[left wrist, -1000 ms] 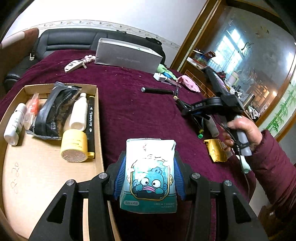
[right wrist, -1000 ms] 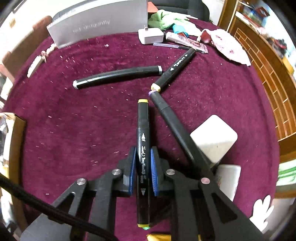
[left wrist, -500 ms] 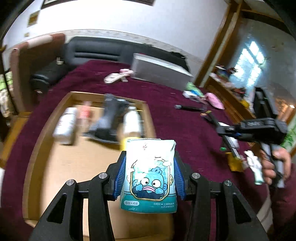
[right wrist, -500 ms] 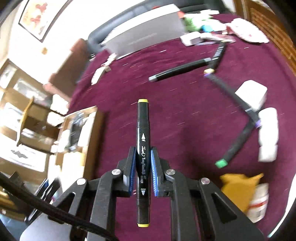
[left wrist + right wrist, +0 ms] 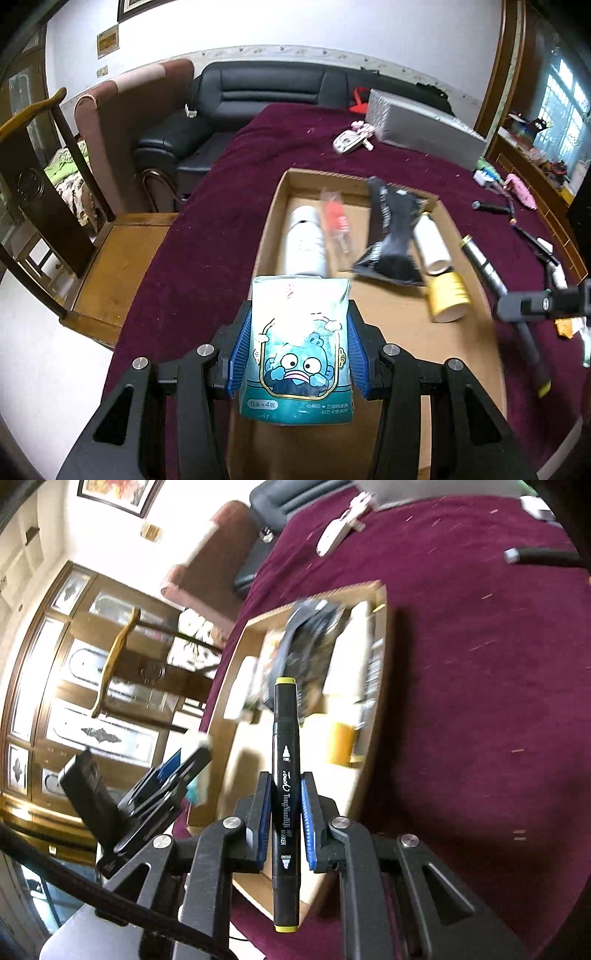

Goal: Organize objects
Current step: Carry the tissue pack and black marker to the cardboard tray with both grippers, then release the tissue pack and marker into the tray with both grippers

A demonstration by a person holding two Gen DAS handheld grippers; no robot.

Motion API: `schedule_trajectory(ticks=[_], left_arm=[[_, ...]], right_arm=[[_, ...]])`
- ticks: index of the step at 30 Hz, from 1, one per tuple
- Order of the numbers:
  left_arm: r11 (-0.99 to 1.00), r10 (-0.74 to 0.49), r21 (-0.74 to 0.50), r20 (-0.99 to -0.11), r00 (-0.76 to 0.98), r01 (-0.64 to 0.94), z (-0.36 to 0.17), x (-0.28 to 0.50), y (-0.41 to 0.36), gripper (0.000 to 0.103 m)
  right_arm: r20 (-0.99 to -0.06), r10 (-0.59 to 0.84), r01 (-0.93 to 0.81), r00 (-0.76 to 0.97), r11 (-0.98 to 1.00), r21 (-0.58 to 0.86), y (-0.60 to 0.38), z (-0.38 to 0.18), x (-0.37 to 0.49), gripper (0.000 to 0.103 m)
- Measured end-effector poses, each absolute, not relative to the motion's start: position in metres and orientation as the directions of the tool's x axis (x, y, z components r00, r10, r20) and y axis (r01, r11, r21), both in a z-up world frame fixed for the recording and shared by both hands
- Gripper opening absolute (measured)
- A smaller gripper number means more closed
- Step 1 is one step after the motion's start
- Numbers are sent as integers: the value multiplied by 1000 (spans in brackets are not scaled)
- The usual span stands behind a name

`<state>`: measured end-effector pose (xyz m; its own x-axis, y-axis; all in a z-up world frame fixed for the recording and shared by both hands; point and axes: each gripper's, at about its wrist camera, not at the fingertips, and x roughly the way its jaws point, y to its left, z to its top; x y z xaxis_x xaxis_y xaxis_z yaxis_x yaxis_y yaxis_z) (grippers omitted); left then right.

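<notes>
My left gripper (image 5: 299, 354) is shut on a teal tissue pack with a blue cartoon face (image 5: 297, 347), held over the near end of a shallow cardboard tray (image 5: 391, 328). The tray holds a white bottle (image 5: 304, 240), an orange-red packet (image 5: 334, 221), a black pouch (image 5: 393, 236), a white tube (image 5: 430, 243) and a yellow-capped jar (image 5: 447, 299). My right gripper (image 5: 284, 812) is shut on a black marker with yellow ends (image 5: 285, 775), held over the same tray (image 5: 236, 657). The left gripper (image 5: 177, 775) shows at the left of the right wrist view.
The table wears a maroon cloth (image 5: 221, 192). A grey box (image 5: 421, 129) and a white key fob (image 5: 349, 140) lie at the far side. Loose markers (image 5: 491, 206) lie right of the tray. A wooden chair (image 5: 48, 177) and a black sofa (image 5: 258, 96) stand beyond the table's left edge.
Both grippers swung left, from over the maroon cloth to over the cardboard tray, each keeping its load. The loose markers have slid to the right edge of both views.
</notes>
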<state>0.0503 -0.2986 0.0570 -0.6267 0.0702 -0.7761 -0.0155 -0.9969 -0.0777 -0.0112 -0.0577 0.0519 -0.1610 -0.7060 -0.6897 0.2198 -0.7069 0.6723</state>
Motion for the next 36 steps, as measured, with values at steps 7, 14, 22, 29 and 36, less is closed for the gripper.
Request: schedule_trajectory(ticks=[7,14,22,29,36], left_arm=[[-992,126,-95,-787,-604,-83,54,45,-296,41],[-987,148,-86,-826,-543,-139,45,34,-283,41],[-993,103,-59,-869,-483,-106,30,4,-281,41],[-993,116,-89,-866,-487,-80,30,-1,-285,44],[-976,213,-213,-849,-483,-55,36,0,-299,50]], right_arm=[[-734,-673,245,-91,-729,638,-117,28,-14,13],[-764,-639,226,-92,-760,609,-129,11,-25,13],[-779,-617,232,-111,-778,583,-135,13,-28,13],[-782,-612,218,-118,-784,581,-139,9,-31,13],[-777,-613,219,-141,-785,579,-137,12,-30,20]])
